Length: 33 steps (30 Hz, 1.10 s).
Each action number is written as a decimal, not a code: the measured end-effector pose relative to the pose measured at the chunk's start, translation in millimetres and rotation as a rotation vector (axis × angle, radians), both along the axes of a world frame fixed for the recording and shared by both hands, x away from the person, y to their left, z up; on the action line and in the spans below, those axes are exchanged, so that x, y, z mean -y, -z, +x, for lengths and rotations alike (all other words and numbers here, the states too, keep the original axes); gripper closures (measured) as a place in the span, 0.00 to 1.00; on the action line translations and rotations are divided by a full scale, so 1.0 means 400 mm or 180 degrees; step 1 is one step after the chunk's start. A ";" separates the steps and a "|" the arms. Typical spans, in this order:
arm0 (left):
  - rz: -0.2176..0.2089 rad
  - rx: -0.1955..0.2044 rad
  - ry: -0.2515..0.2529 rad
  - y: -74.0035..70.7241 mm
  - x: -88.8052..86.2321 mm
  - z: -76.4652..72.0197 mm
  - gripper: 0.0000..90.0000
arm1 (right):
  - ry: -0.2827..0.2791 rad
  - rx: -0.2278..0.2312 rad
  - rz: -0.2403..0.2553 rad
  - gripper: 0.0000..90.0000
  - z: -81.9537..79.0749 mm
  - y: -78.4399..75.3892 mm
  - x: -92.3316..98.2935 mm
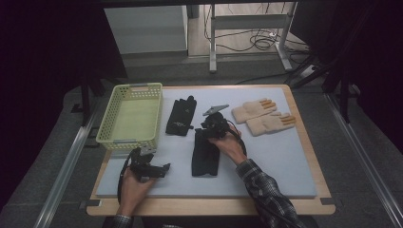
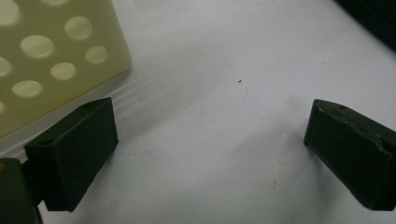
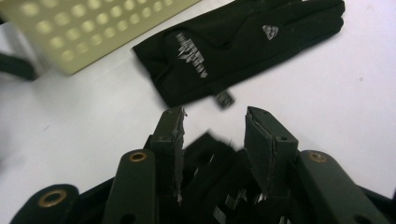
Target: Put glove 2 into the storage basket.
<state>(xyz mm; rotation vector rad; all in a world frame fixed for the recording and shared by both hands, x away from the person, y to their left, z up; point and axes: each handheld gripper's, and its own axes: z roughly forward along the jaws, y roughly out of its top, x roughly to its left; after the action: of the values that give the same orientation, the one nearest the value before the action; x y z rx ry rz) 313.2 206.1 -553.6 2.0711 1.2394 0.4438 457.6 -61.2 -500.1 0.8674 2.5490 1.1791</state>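
Black glove (image 1: 205,156) lies flat mid-board toward the near edge, cuff nearest, fingers under the right gripper (image 1: 209,132), whose jaws stand apart above it. Left gripper (image 1: 164,169) jaws wide, empty, near-left corner by yellow basket (image 1: 105,124).

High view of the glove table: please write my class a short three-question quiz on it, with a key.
1. How many beige knitted gloves with orange fingertips lie on the pale grey mat?
2. True or false: the pale yellow perforated plastic basket holds a glove.
3. What is the right gripper right above? A: the near black fabric glove. B: the basket. C: the bare wooden table edge.

Key: 1: two. 2: false, it is empty. 3: A.
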 end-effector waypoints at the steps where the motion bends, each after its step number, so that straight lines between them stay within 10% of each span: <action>1: -0.0011 0.0003 -0.0005 0.000 0.001 0.000 0.03 | -0.0022 -0.0010 -0.0044 0.63 0.026 0.002 -0.016; 14: -0.0020 0.0006 -0.0006 0.001 0.001 0.000 0.03 | -0.0226 -0.0057 -0.0449 0.76 0.106 0.070 -0.116; 24: -0.0019 0.0004 -0.0006 0.001 0.001 0.000 0.03 | -0.0259 -0.0123 -0.0529 0.86 0.076 0.049 -0.094; 33: -0.0022 0.0002 -0.0006 0.001 0.001 0.000 0.03 | -0.0129 -0.0068 -0.0238 0.59 0.108 0.019 -0.104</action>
<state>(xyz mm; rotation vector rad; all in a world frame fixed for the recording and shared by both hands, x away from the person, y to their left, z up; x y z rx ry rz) 313.3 205.9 -553.9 2.0640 1.2410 0.4404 500.8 -19.8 -507.7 0.8192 2.6213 1.0834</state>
